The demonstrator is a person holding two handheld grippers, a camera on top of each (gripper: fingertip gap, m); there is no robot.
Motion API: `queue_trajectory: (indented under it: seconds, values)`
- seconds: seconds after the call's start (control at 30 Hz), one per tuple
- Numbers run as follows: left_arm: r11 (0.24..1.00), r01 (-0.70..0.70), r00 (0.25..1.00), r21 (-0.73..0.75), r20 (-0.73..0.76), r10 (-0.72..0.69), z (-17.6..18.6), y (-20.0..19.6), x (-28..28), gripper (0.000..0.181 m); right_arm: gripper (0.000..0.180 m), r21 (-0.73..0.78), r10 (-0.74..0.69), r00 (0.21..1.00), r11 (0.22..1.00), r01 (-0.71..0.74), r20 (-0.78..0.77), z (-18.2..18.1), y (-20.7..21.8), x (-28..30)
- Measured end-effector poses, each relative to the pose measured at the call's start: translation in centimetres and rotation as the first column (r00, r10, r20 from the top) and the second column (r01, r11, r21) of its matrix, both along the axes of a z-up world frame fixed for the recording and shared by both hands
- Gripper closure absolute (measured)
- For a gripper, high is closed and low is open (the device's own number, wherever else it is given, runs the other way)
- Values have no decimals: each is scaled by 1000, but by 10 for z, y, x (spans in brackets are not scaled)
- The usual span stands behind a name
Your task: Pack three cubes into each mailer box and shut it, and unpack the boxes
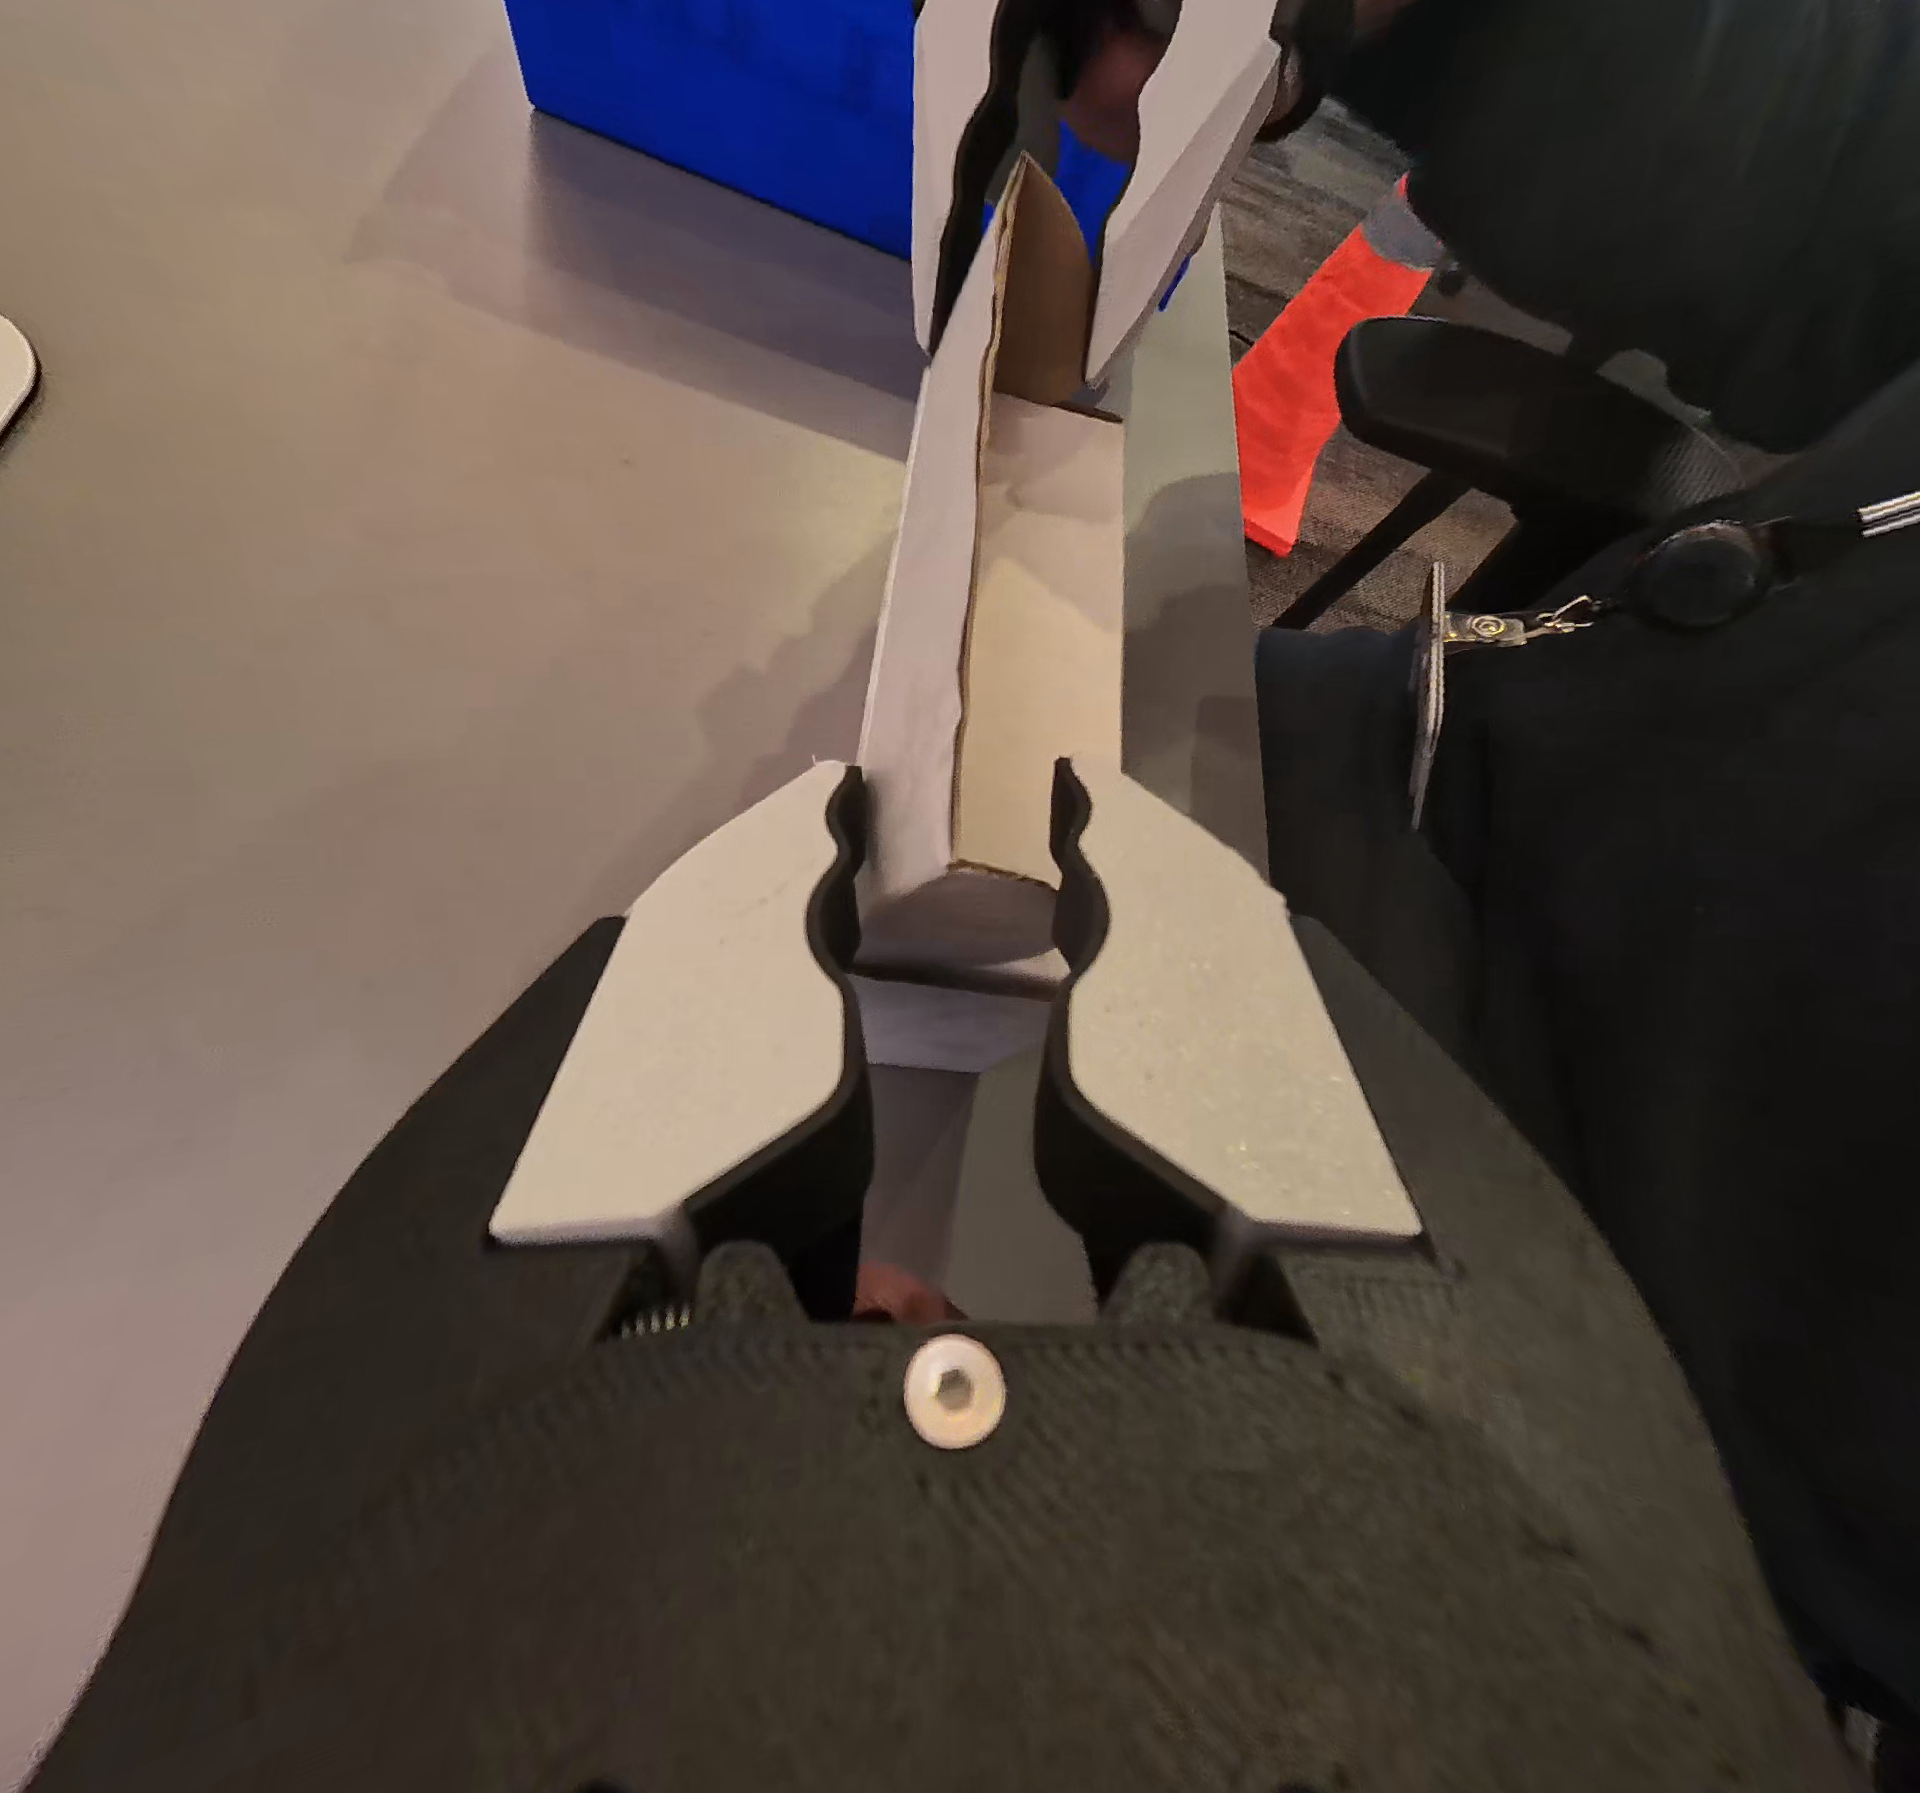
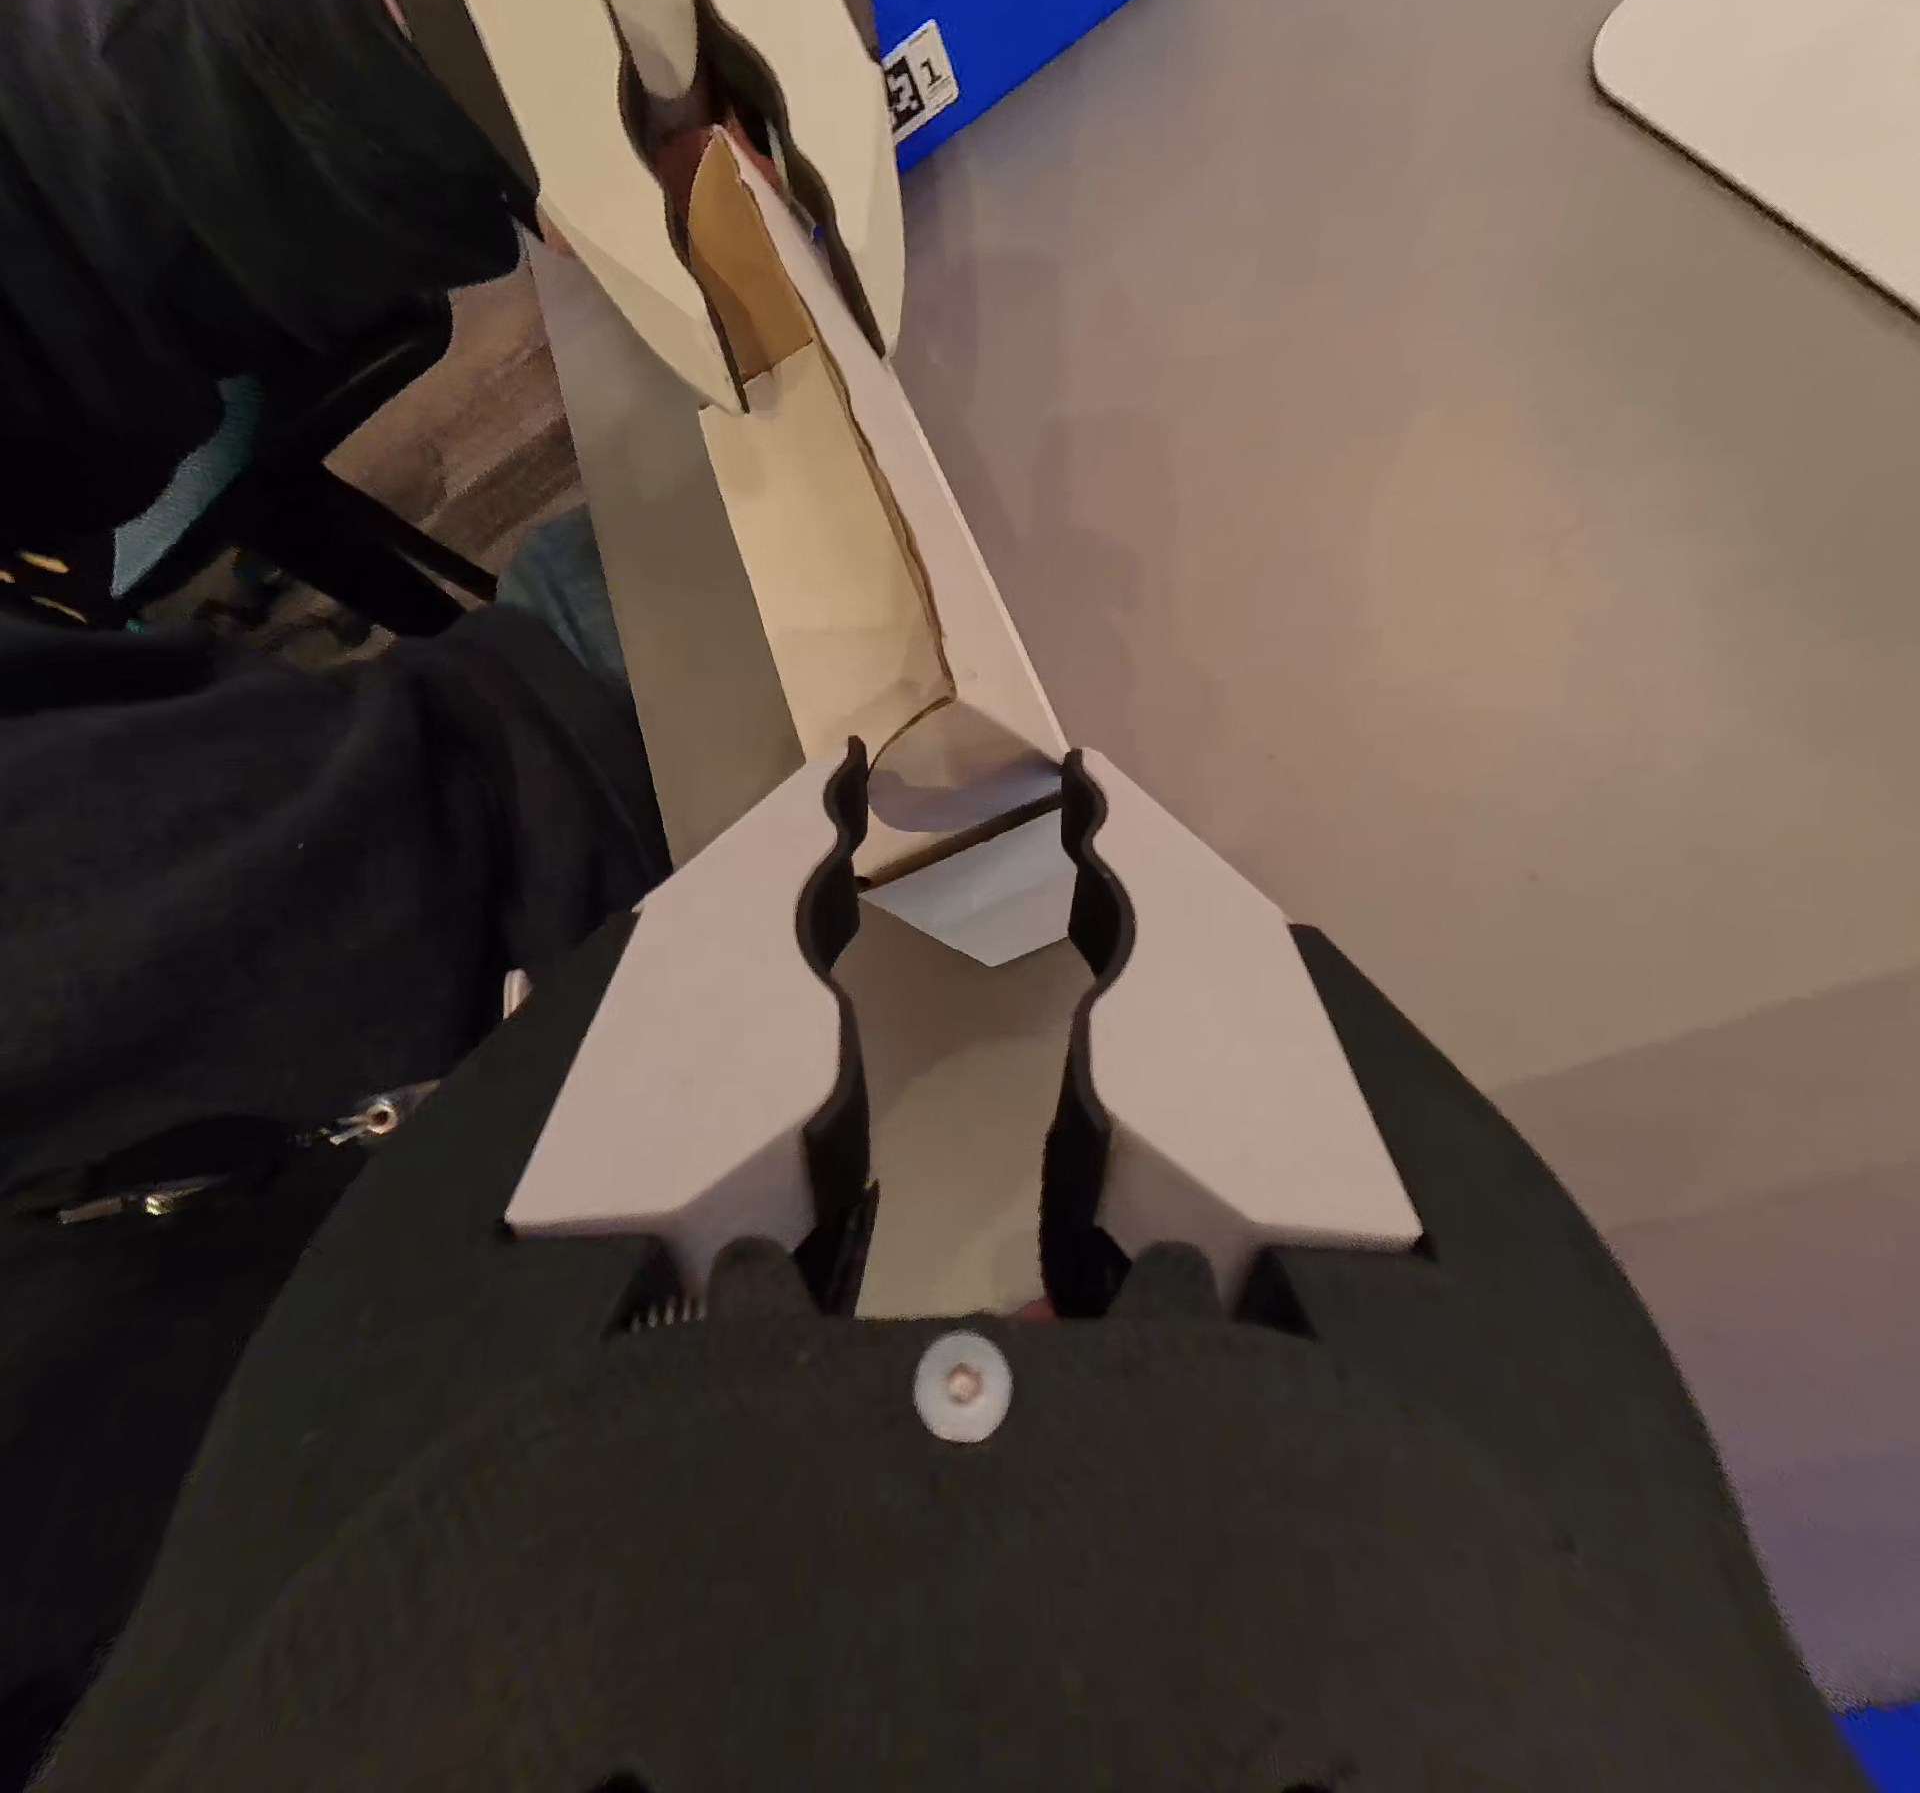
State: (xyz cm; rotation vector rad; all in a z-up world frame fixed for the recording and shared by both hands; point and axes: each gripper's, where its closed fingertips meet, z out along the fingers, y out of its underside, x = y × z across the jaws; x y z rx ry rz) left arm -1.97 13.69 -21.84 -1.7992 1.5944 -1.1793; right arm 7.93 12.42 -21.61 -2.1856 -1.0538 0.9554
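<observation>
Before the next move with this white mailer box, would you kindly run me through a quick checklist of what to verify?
1. Left gripper on one end of the mailer box: ok, the cardboard sits between its fingers.
2. Right gripper on the opposite end: ok, it straddles that end.
3. Firmness of both grips: cannot tell.
4. Box shut: not ok, a brown inner flap stands up and a seam gapes along the top.
5. Cubes inside: cannot tell, the interior is hidden.
6. Clearance from the blue bin: ok, grey table lies between them.
</observation>
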Motion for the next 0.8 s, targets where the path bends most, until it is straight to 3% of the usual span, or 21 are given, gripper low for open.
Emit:
queue_trajectory:
  seconds: [0.27, 0.63, 0.8]
  values:
    - [991, 89, 996, 104, 22, -92, -2, -14, -6, 143, 146, 148, 92, 996, 985, -93, 12, -2, -8, 1]
    - [943, 240, 971, 231, -63, -231, -6, -30, -13, 136, 151, 191, 185, 980, 962, -196, 73, -8, -15, 0]
    - [934, 209, 977, 289, -90, -191, -12, -33, -8, 131, 154, 234, 169, 978, 952, -195, 125, -11, -15, 2]
